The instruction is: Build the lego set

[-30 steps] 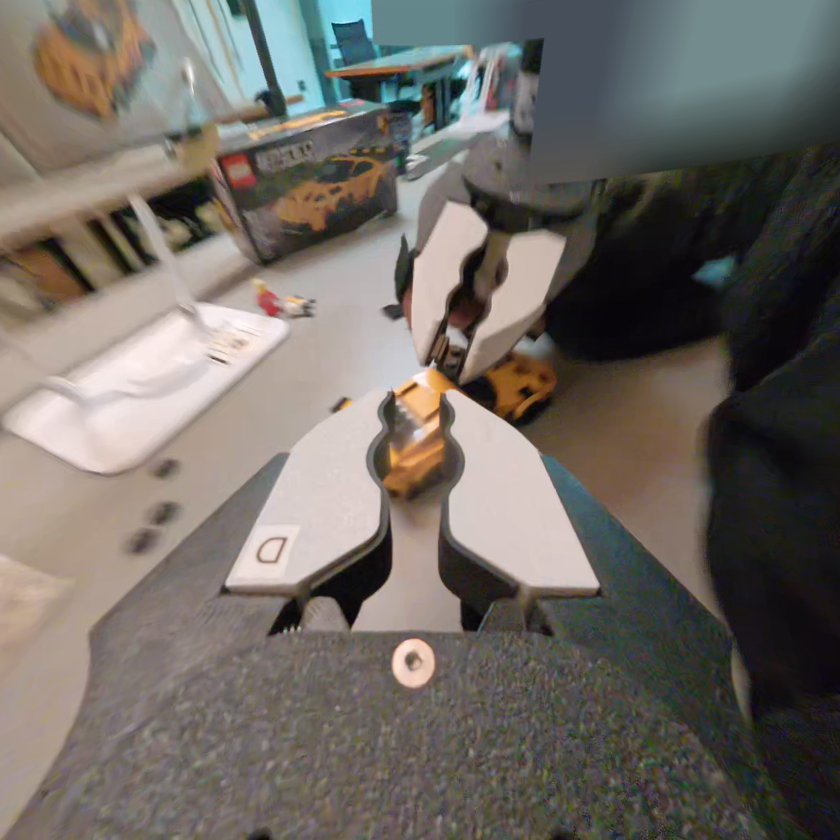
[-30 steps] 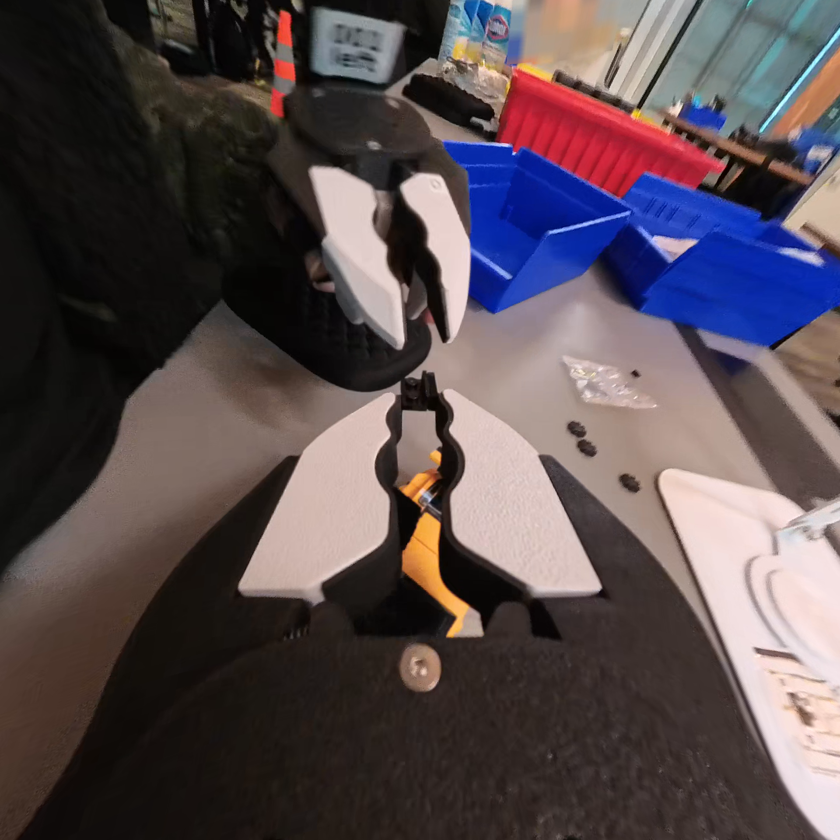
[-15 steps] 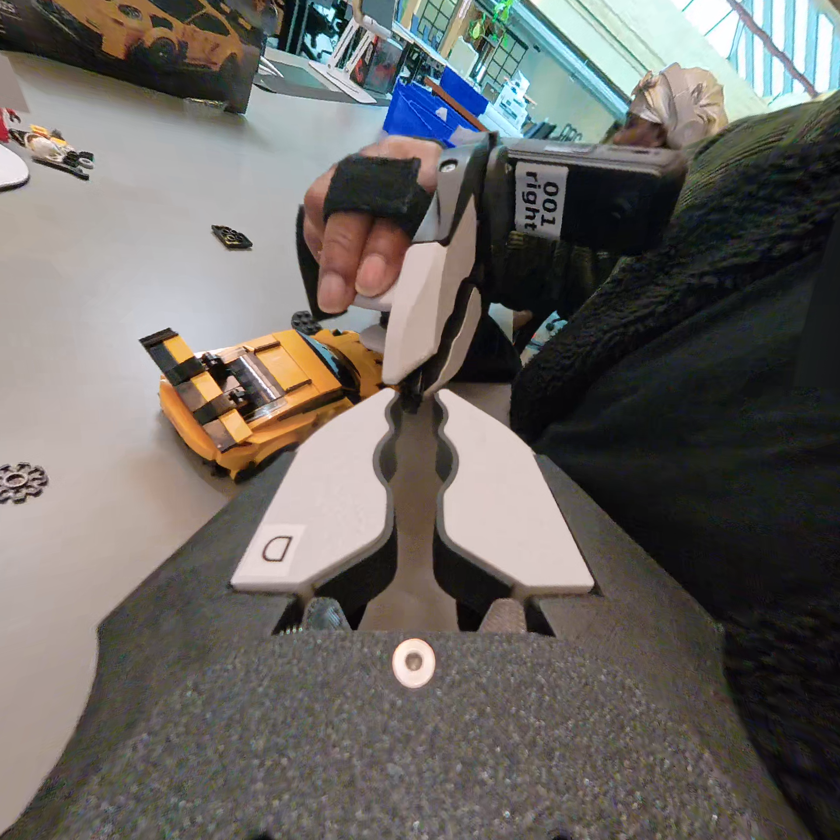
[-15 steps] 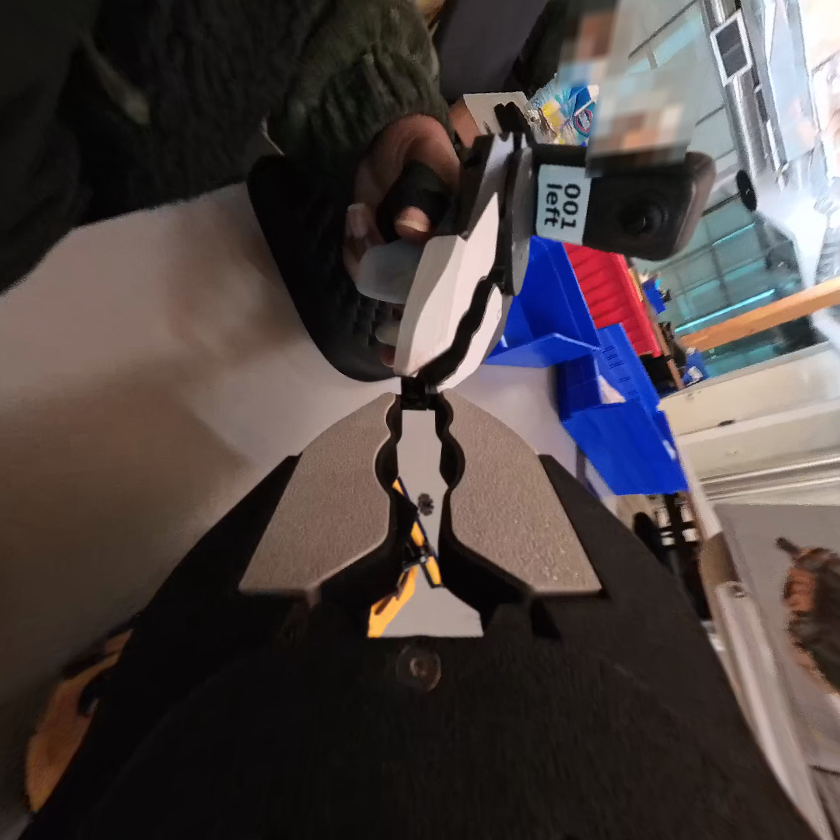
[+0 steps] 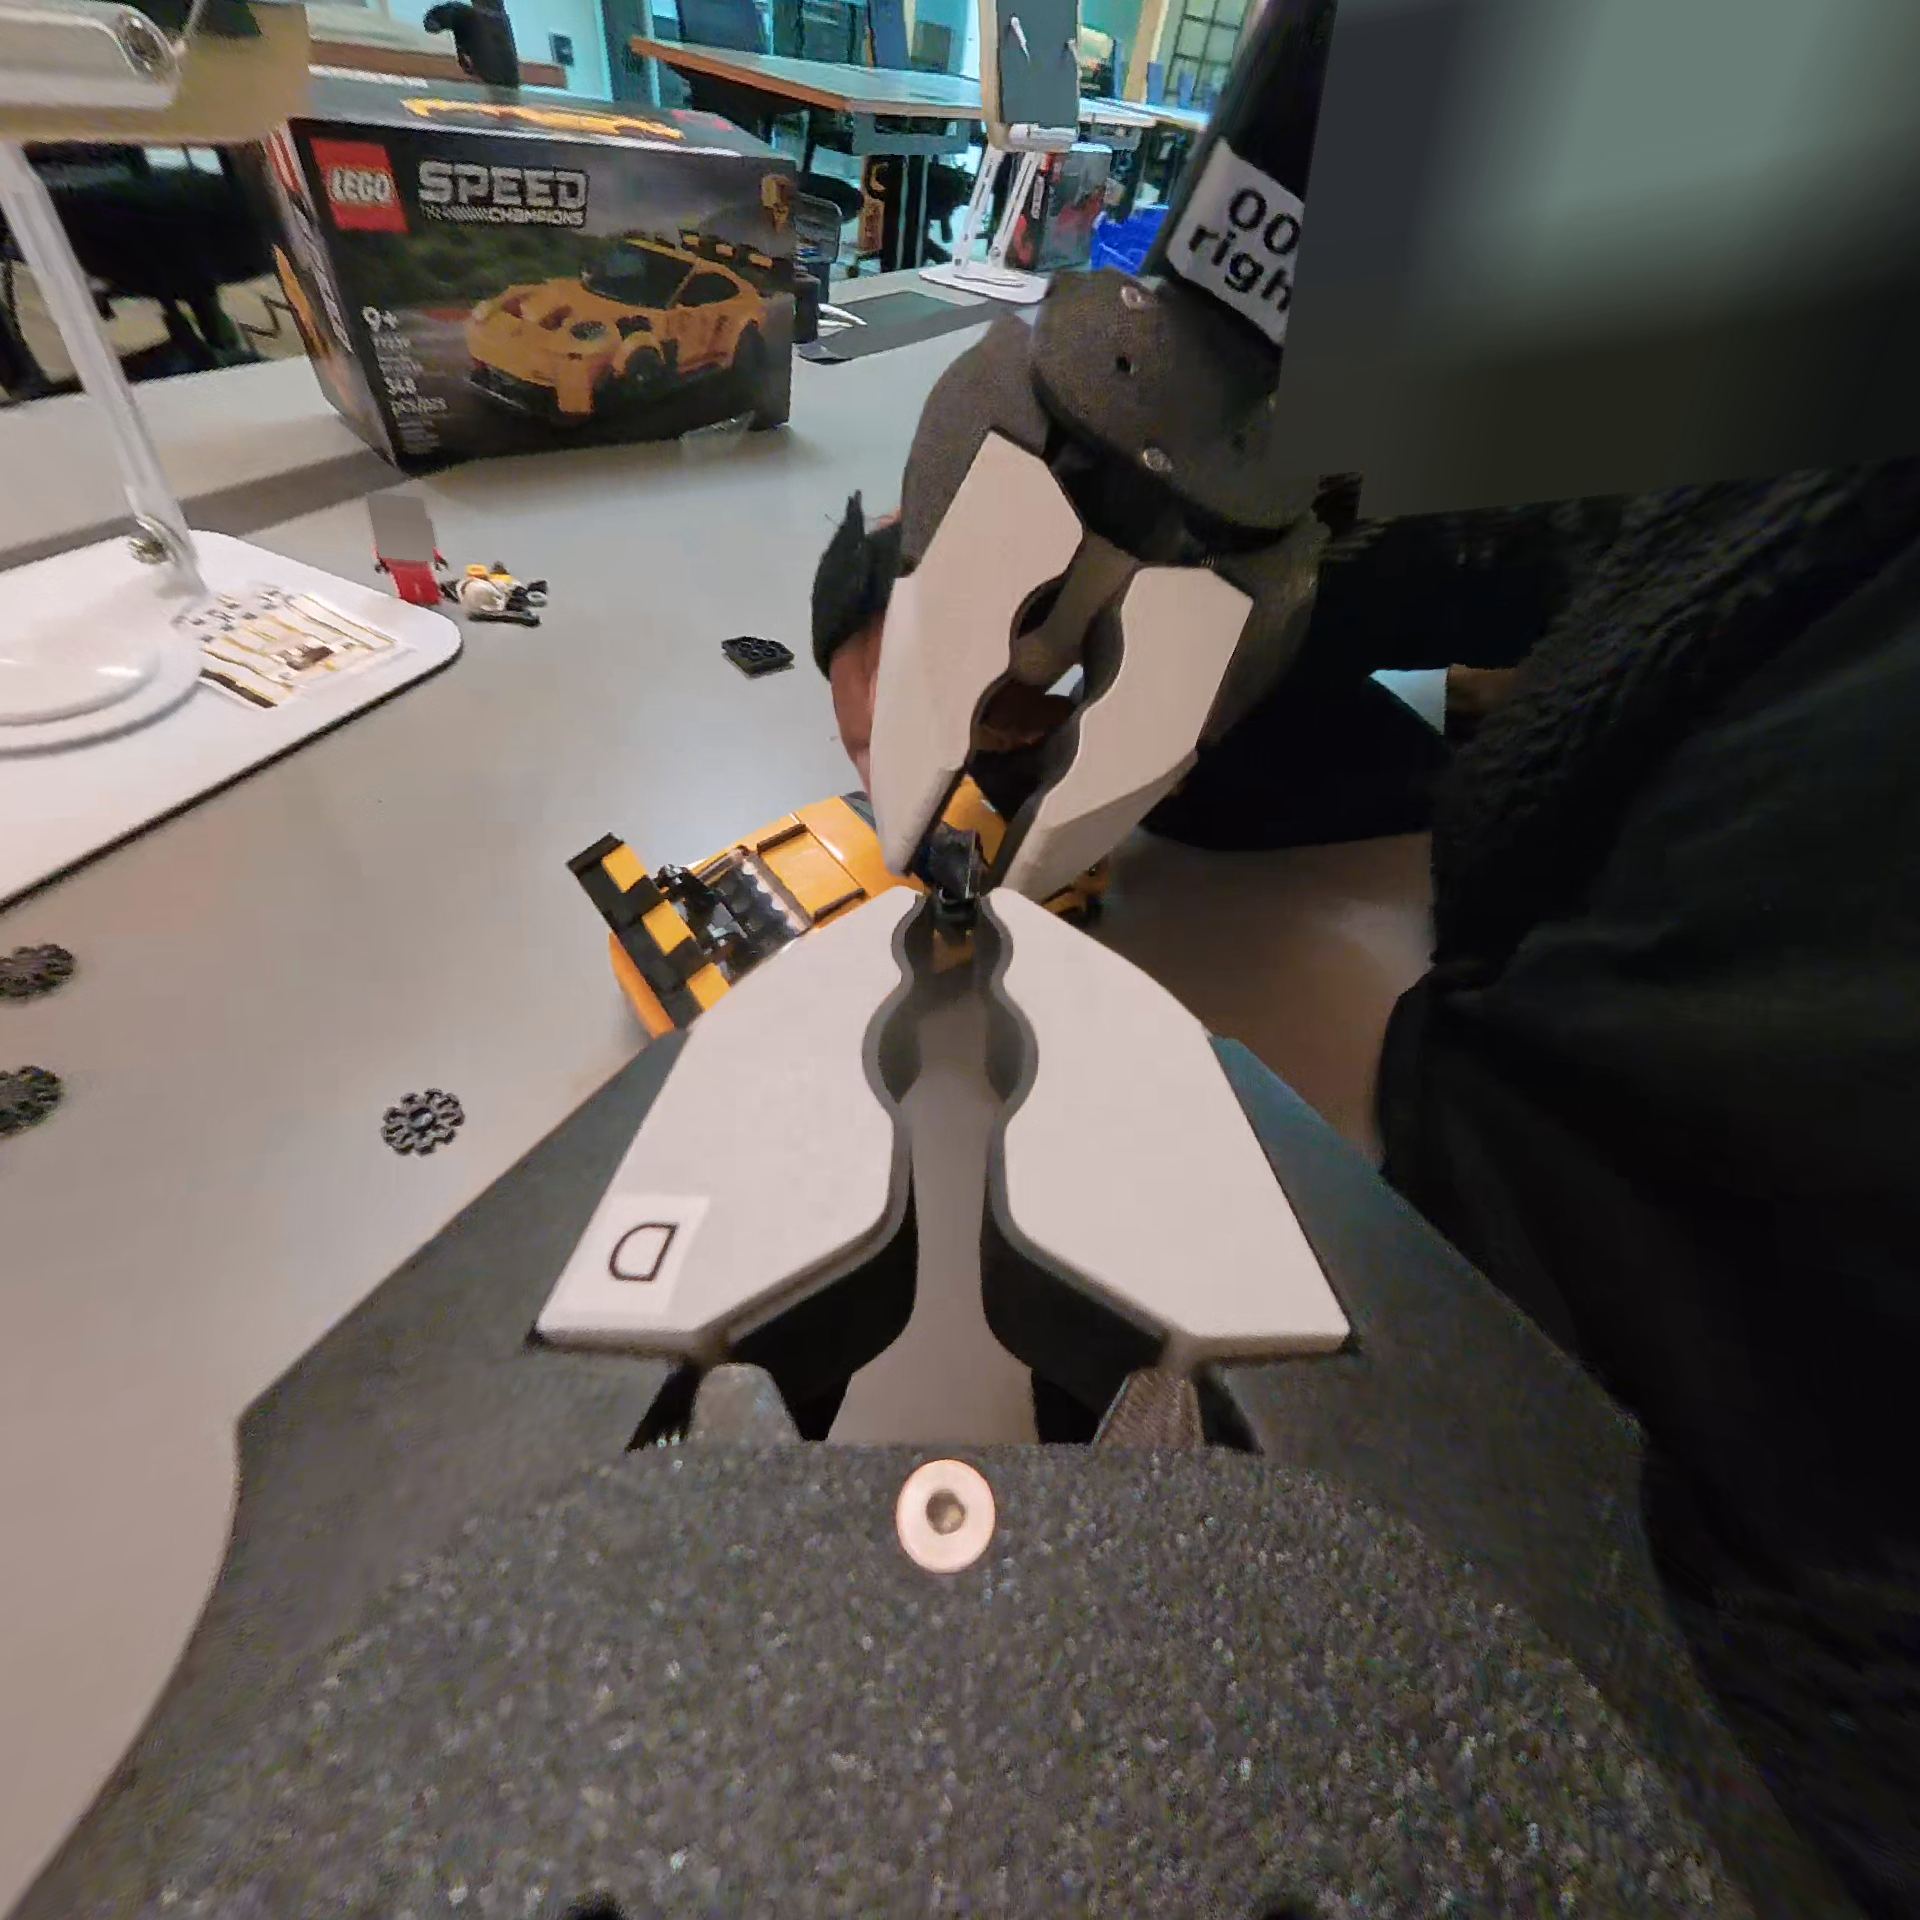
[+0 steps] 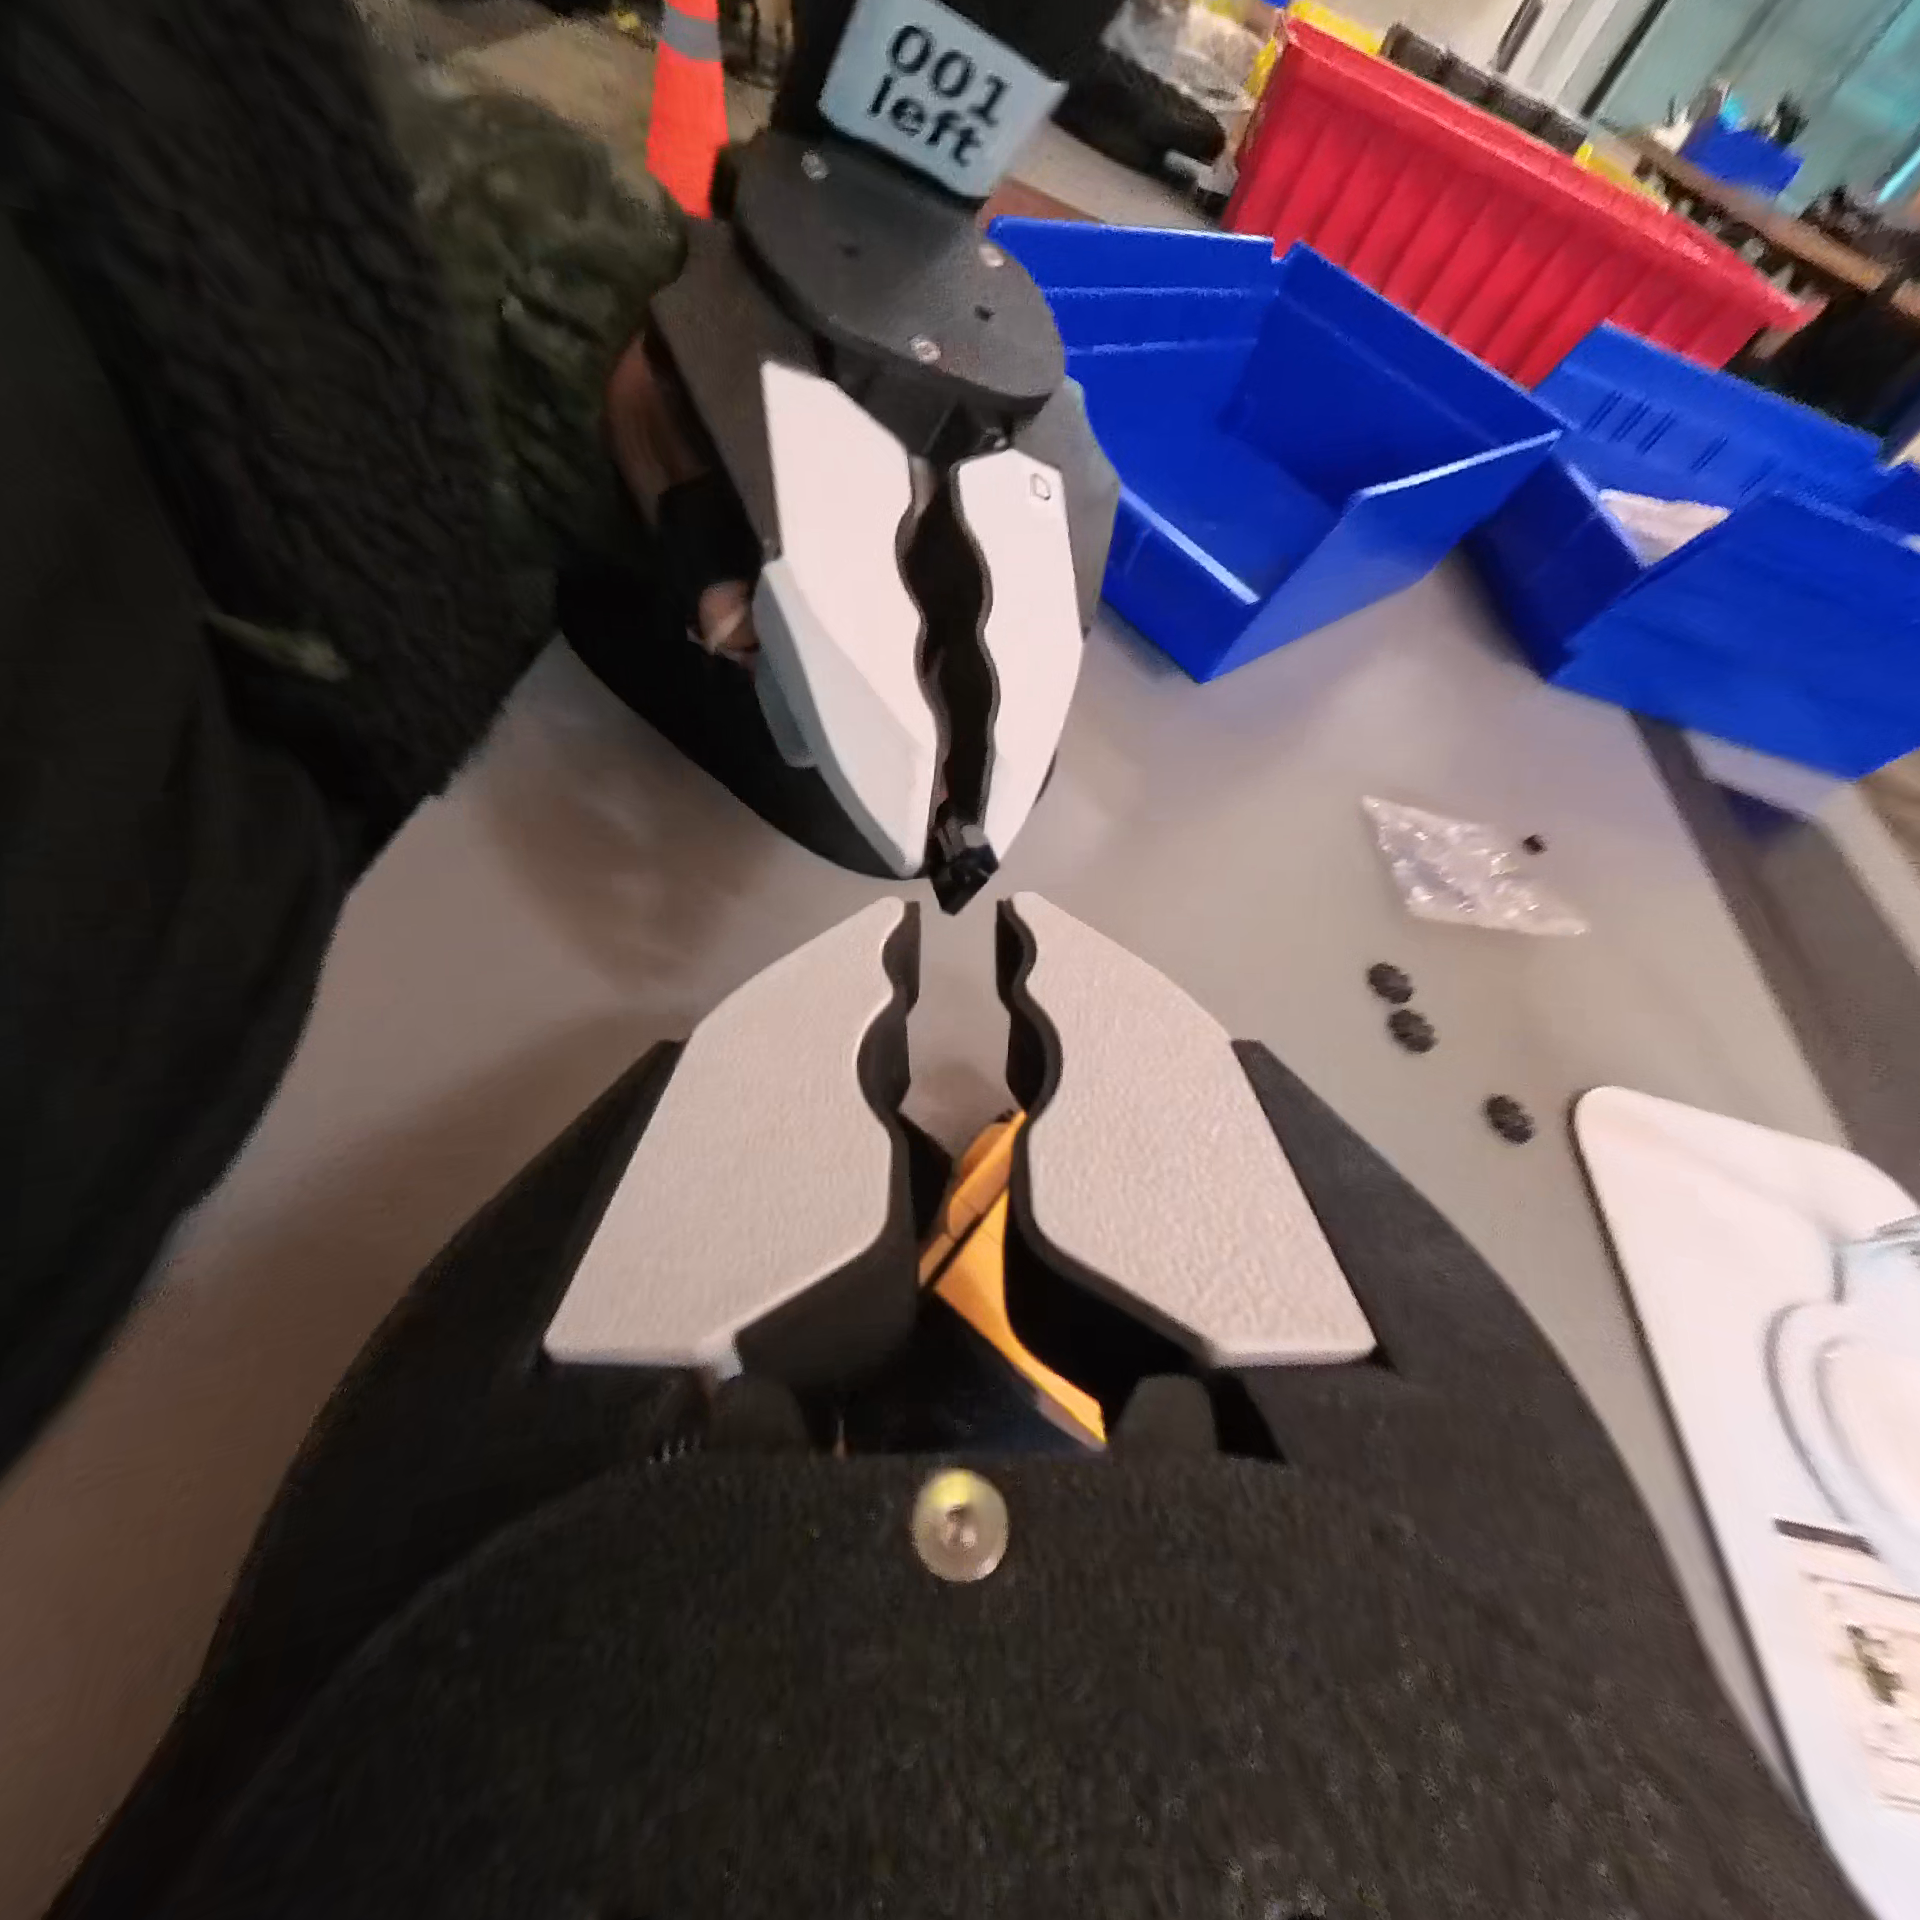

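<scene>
A small black lego piece (image 6: 962,871) is pinched at the tips of my left gripper (image 5: 951,912), which is shut on it. The left gripper also shows opposite in the right wrist view (image 6: 958,844). My right gripper (image 6: 953,912) is open, its tips either side of the piece's free end without gripping it. In the left wrist view the right gripper (image 5: 956,873) points down at the piece (image 5: 951,883), tip to tip with the left. The yellow lego car (image 5: 727,914) sits on the grey table just below and behind both grippers. It also shows between the right fingers (image 6: 971,1226).
A lego set box (image 5: 540,281) and a white stand base (image 5: 208,675) stand at the far left, with loose black hubs (image 5: 421,1120), a black plate (image 5: 756,652) and minifigure parts (image 5: 488,594). Blue bins (image 6: 1299,447) and a plastic bag (image 6: 1465,862) lie opposite. A person's dark sleeves flank the grippers. Less than 4 cm separates the two grippers' tips. Both grippers' tips are roughly 25 cm from the black plate (image 5: 756,652).
The right gripper, earlier shut on the black piece, has opened. The left gripper has closed on the piece and now holds it. Both grippers have rolled back level.
</scene>
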`<state>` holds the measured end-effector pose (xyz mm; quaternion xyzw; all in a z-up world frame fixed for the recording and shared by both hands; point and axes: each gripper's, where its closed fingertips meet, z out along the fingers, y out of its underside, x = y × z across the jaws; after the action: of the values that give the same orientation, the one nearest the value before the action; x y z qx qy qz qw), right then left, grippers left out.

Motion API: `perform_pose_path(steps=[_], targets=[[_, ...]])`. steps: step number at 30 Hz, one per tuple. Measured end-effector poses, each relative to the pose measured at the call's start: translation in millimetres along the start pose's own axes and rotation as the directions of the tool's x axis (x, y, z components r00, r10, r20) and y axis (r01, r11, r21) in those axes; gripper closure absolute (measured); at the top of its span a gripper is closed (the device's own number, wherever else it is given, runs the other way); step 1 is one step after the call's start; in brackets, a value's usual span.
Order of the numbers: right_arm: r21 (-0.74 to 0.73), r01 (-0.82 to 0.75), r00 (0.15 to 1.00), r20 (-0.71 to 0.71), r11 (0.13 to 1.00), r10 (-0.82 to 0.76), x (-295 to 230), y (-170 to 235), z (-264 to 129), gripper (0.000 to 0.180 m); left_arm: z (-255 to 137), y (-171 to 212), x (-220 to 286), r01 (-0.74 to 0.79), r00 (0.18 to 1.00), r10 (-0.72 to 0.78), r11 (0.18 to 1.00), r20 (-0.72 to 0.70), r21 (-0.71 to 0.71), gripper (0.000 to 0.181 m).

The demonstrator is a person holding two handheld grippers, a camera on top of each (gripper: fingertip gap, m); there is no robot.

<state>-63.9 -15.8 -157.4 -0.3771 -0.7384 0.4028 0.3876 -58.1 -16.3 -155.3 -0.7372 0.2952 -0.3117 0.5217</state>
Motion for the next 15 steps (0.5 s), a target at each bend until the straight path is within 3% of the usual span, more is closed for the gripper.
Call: perform_pose_path(steps=[4,9,12,15], targets=[[-0.007,-0.064,0.996,0.06,0.998,0.064,-2.9,-3.7,1.0,0.173,0.4,-2.2,3.2,-0.045,0.999,0.045,0.999,0.013,0.021,0.173],[-0.045,-0.128,0.965,0.226,0.991,0.135,-10.2,-4.1,0.4,0.175,-0.9,1.8,8.8,0.021,0.999,-0.021,1.0,-0.05,0.009,0.173],[-0.12,-0.148,0.914,0.364,0.982,0.182,-12.8,-1.4,-2.1,0.175,-4.2,4.0,12.4,-0.029,0.997,0.028,0.999,-0.075,-0.016,0.171],[-0.193,-0.185,0.811,0.524,0.964,0.261,-17.4,-3.9,-7.9,0.175,-9.3,2.5,13.6,-0.137,0.987,0.135,0.99,-0.084,-0.021,0.166]])
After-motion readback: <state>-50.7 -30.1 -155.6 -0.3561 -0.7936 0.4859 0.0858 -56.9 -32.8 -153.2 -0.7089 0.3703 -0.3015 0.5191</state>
